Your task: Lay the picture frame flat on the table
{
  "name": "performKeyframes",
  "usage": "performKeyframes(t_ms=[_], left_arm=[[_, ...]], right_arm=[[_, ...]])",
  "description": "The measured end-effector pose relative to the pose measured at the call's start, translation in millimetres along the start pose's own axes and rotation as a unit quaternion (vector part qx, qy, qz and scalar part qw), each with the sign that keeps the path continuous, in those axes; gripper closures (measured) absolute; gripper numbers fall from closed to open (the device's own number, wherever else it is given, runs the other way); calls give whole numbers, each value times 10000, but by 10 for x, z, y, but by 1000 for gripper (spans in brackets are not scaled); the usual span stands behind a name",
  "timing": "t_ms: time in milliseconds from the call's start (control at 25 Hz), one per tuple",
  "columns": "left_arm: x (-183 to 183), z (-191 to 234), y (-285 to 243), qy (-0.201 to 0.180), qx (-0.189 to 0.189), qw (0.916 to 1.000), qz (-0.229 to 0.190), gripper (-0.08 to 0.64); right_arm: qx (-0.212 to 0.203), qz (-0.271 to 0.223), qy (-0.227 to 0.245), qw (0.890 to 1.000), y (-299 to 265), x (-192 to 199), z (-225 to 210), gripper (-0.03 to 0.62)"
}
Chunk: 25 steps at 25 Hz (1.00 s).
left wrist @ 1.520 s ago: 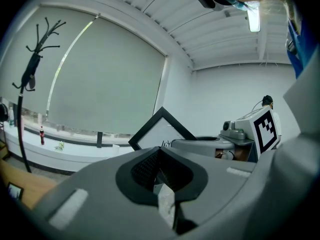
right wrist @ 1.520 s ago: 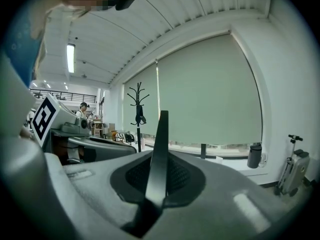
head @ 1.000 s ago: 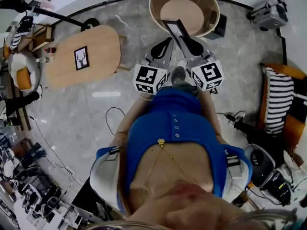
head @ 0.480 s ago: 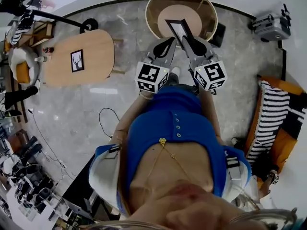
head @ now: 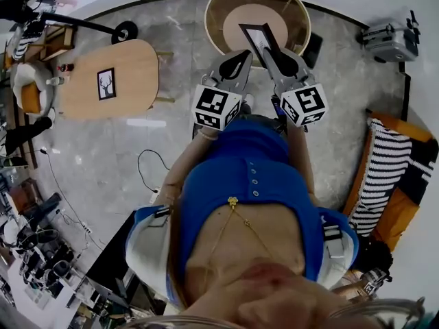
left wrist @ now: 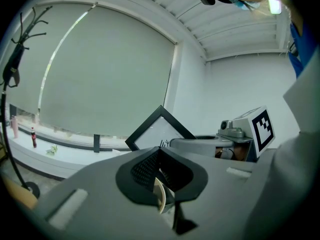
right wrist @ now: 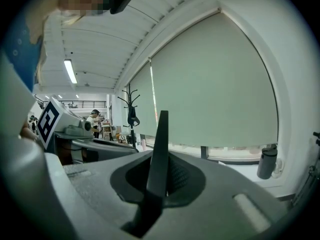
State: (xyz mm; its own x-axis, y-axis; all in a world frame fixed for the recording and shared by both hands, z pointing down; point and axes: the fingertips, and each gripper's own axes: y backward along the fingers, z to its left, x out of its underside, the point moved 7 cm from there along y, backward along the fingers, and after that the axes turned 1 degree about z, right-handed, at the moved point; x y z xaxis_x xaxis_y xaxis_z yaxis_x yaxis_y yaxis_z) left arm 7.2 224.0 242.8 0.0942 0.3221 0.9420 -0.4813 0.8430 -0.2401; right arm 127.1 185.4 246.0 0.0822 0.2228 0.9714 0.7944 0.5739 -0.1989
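The picture frame [head: 254, 36] has now been carried farther out over the round table [head: 218, 9], clamped edge-on in the right gripper [head: 273, 48] ready for lowering flat, while the left gripper [head: 236, 62] is held alongside, jaws together and empty.

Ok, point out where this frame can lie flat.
The round table under the held frame looks bare all round it. The oval table is free at both ends, beside its deer picture. Crowded: the clutter at far left.
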Motion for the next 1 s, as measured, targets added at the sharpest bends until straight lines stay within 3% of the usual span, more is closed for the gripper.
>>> performKeyframes(t_ms=[400, 720, 1000], left_arm=[[-62, 426, -288, -15, 421, 9988, 240, 561], [-205, 1326, -626, 126, 787, 9954, 532, 561], [-411, 2191, -1002, -36, 1135, 9911, 693, 561]], right_arm=[[112, 49, -240, 9996, -453, 0, -156, 571], [331, 371, -256, 9984, -1324, -107, -284, 571], [780, 618, -186, 9949, -2214, -212, -445, 569]])
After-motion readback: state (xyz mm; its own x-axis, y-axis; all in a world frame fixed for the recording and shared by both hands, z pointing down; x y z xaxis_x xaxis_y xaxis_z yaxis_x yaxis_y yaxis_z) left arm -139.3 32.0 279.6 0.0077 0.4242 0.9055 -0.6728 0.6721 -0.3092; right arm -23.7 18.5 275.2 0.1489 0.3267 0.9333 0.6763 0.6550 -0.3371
